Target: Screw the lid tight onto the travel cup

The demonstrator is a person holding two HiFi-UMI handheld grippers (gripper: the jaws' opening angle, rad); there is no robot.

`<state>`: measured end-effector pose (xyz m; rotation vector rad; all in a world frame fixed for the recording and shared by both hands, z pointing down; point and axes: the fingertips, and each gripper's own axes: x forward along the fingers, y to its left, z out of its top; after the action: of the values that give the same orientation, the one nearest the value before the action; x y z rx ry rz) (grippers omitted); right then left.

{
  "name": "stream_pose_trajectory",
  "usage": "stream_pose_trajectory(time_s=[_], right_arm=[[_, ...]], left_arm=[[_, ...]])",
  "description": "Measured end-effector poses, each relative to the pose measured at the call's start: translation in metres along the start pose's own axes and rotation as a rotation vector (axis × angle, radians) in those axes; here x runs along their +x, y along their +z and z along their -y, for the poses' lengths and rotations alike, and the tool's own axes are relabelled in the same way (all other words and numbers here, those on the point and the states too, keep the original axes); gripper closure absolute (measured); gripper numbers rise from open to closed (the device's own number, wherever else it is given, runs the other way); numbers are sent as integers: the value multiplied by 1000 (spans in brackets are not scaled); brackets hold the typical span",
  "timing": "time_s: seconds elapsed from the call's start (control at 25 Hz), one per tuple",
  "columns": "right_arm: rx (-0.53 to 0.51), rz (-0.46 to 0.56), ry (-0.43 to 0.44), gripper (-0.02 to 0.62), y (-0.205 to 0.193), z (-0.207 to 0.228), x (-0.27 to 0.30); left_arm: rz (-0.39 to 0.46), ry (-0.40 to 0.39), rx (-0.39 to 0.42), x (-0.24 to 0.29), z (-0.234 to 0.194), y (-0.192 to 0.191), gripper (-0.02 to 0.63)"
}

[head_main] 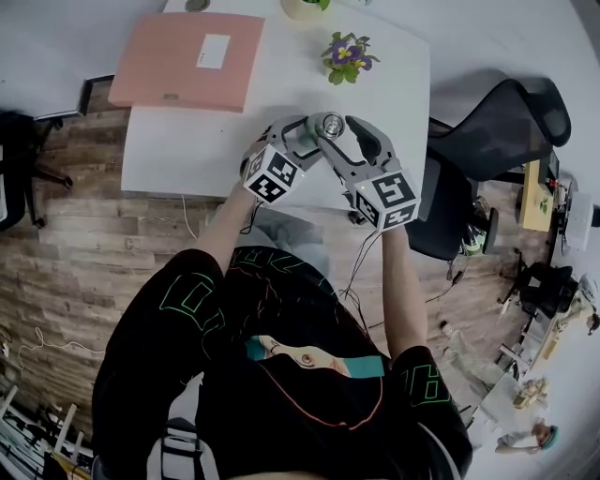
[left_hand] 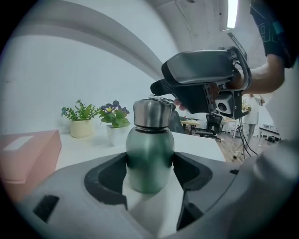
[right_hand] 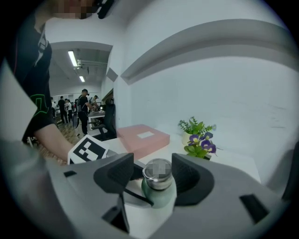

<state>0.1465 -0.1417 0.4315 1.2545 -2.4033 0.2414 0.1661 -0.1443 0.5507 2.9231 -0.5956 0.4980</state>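
Observation:
A green travel cup [left_hand: 149,154] with a steel lid [left_hand: 150,113] stands upright on the white table [head_main: 187,150]. My left gripper [left_hand: 149,170] is shut on the cup's green body, with a pad pressing on each side. My right gripper [right_hand: 153,168] comes in from the other side at lid height. Its jaws stand around the lid [right_hand: 159,170], with a small gap showing beside one pad, so it is open. In the head view both grippers meet at the cup [head_main: 331,124] near the table's front edge, the left gripper [head_main: 309,136] on the left and the right gripper [head_main: 345,139] on the right.
A pink box [head_main: 187,61] lies at the back left of the table. A pot of purple flowers [head_main: 347,56] and a green plant pot [head_main: 305,7] stand behind the cup. A black office chair [head_main: 497,131] is at the right of the table.

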Motion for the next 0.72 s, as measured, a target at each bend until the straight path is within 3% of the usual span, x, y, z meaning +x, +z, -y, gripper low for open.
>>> stream_pose_trajectory(time_s=[0.4, 0.72], right_arm=[[-107, -86, 155, 360, -18, 3, 2], [-55, -90, 264, 351, -19, 9, 9]], left_arm=[[-4, -5, 3, 1, 0, -1, 284], [-2, -9, 5, -1, 1, 0, 283]])
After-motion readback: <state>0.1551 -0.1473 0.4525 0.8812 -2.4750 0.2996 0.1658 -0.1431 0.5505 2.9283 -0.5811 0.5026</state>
